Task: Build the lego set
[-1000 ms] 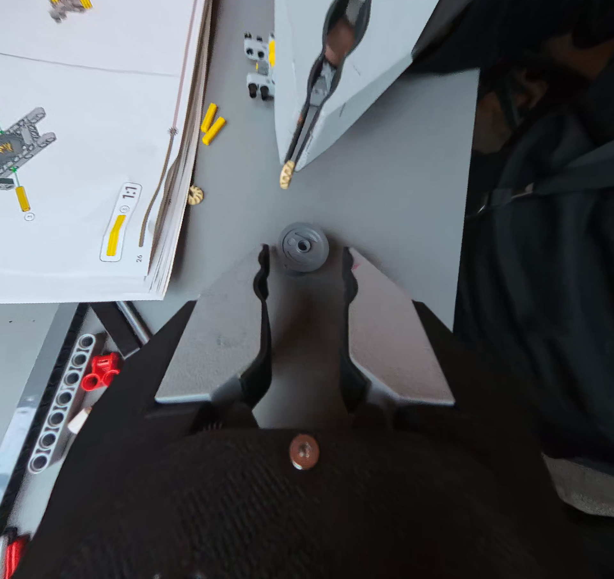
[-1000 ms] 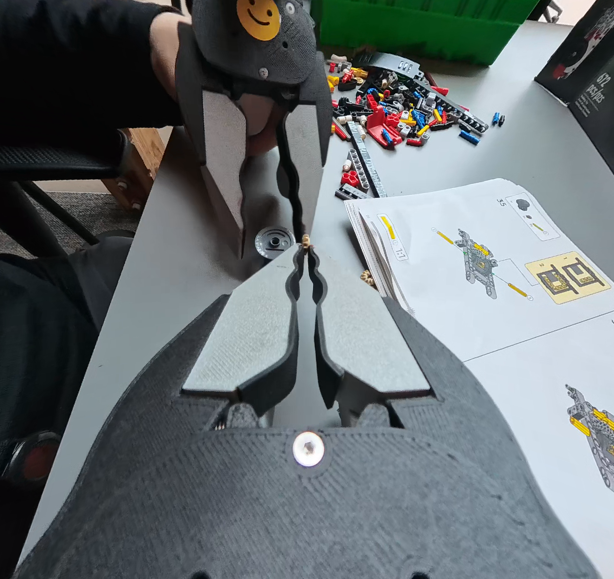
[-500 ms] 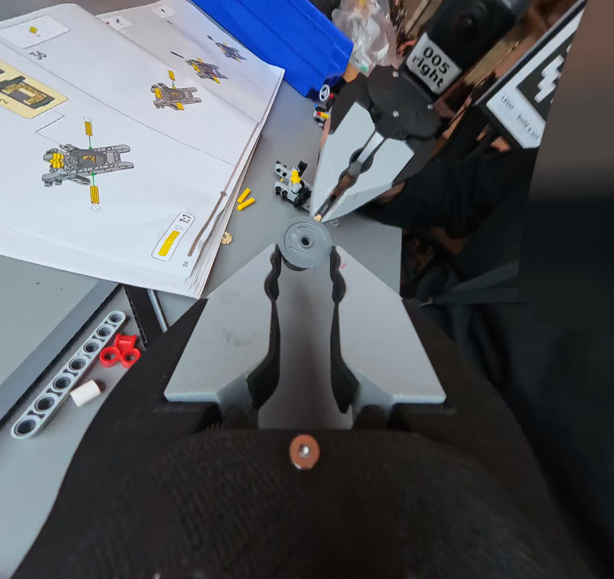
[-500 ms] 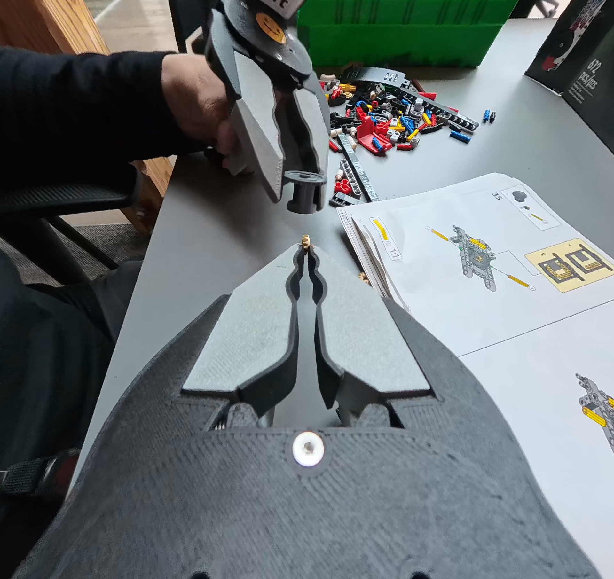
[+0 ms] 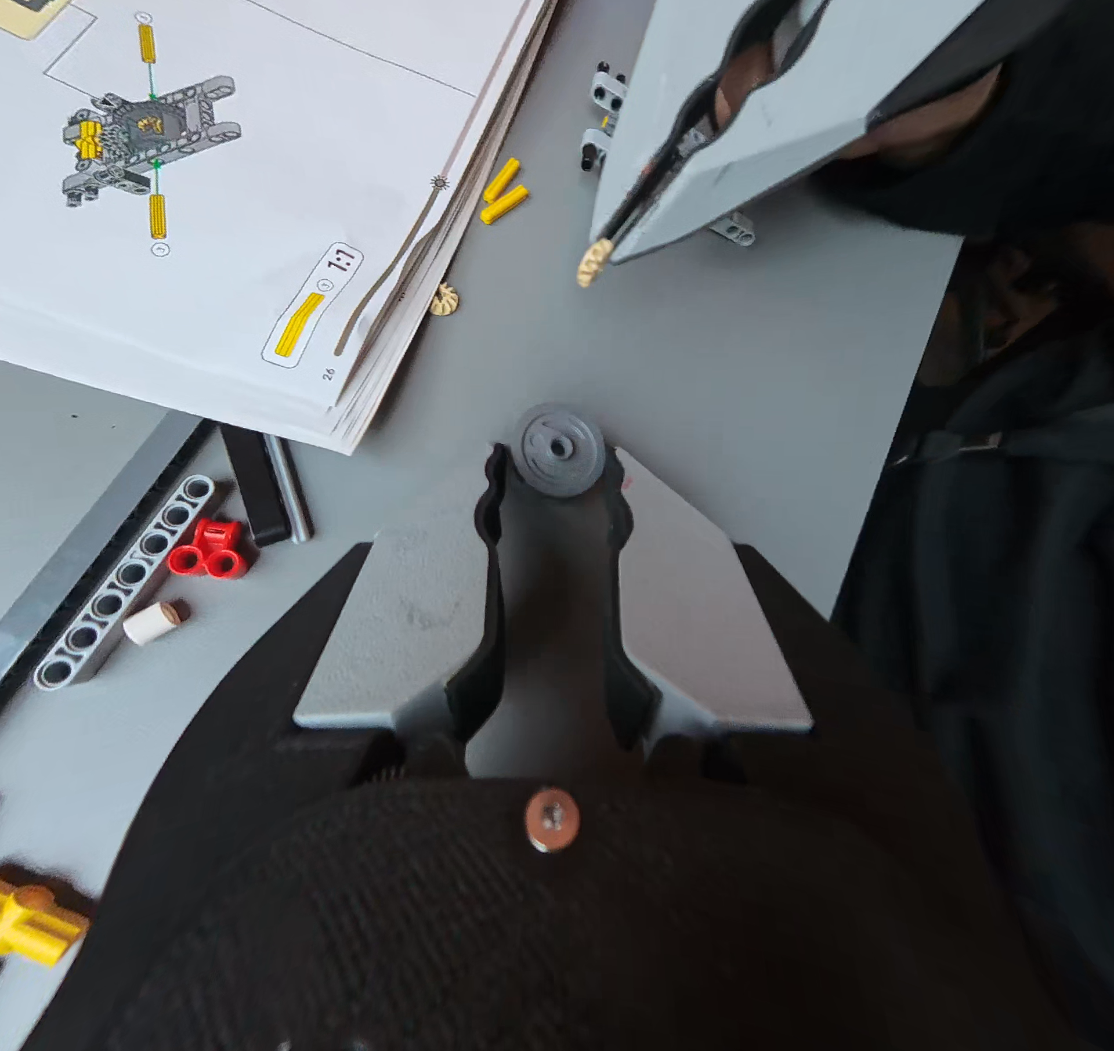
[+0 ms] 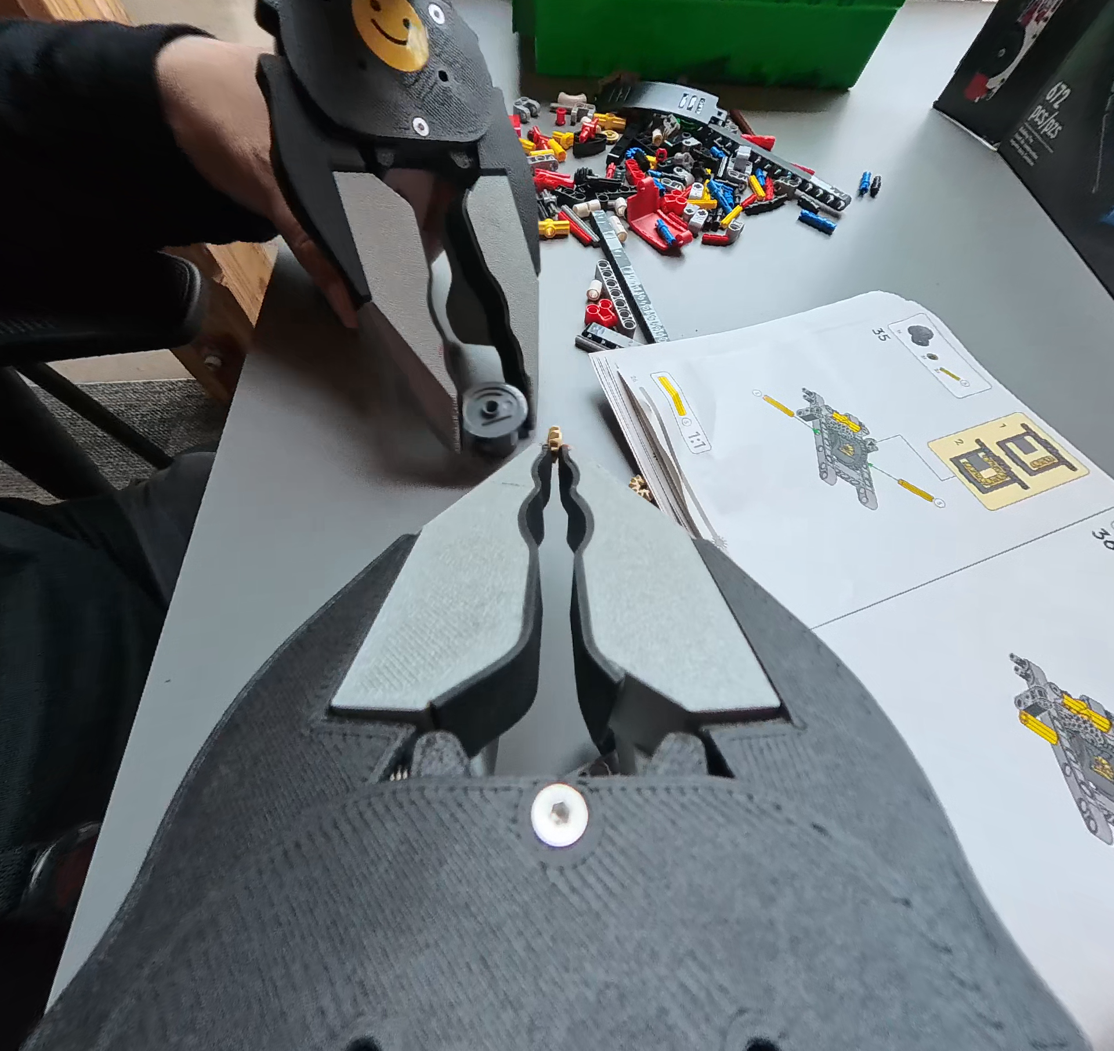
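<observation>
Soft, even daylight fills both views. The matte grey worktop (image 6: 783, 274) shows mild sheen and a faint shadow beneath the black-and-grey left gripper (image 6: 482, 419). Wide-angle bending curves edges; the right gripper (image 5: 603, 244) appears motion-blurred.

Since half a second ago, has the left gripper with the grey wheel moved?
Yes. In the right wrist view the left gripper, shut on the grey wheel, has dropped toward the table, away from the green bin.
</observation>
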Tool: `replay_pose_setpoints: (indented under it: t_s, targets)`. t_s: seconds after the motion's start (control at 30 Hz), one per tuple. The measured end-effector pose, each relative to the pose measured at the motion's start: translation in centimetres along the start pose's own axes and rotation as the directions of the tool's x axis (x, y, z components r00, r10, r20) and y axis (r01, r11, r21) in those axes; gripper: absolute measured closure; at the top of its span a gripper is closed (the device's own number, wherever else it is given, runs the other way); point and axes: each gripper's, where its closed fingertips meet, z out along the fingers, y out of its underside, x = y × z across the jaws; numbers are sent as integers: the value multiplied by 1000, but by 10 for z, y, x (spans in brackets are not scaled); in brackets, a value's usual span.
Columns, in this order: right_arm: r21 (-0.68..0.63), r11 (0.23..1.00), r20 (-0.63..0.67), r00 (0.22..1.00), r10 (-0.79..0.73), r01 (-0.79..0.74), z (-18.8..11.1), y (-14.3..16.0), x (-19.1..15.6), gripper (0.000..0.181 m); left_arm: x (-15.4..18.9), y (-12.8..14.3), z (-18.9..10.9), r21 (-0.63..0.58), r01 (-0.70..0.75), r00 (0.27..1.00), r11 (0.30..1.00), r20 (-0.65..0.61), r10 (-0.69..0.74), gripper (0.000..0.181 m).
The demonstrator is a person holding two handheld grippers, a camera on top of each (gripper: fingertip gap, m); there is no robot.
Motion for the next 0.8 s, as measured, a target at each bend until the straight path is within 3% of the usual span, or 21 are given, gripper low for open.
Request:
replay_pose_setpoints:
  t_s: [0.23,0.4,0.53,0.73,0.8]
  targets:
    - [-1,1000,-8,1000,-2,2,-1,0,2,181,3,6,-14,-29,-45,999,999,-5,45,133]
    - [-3,1000,-12,1000,-13,13,-2,0,2,181,1,-6,-22,-56,-279,959,959,31,281,126]
    - [-8,1000,-19,1000,-24,24,-2,0,3,181,-4,-6,-13,-121,-347,938,930,-60,342,126]
    - [-8,1000,-9,1000,-30,30,-3,-1,0,181,8,-7,-10,-117,-454,874,883,-252,415,127]
    - [-8,999,-7,999,-34,34,-3,-1,-1,181,7,-6,-10,-133,-466,863,875,-289,415,135]
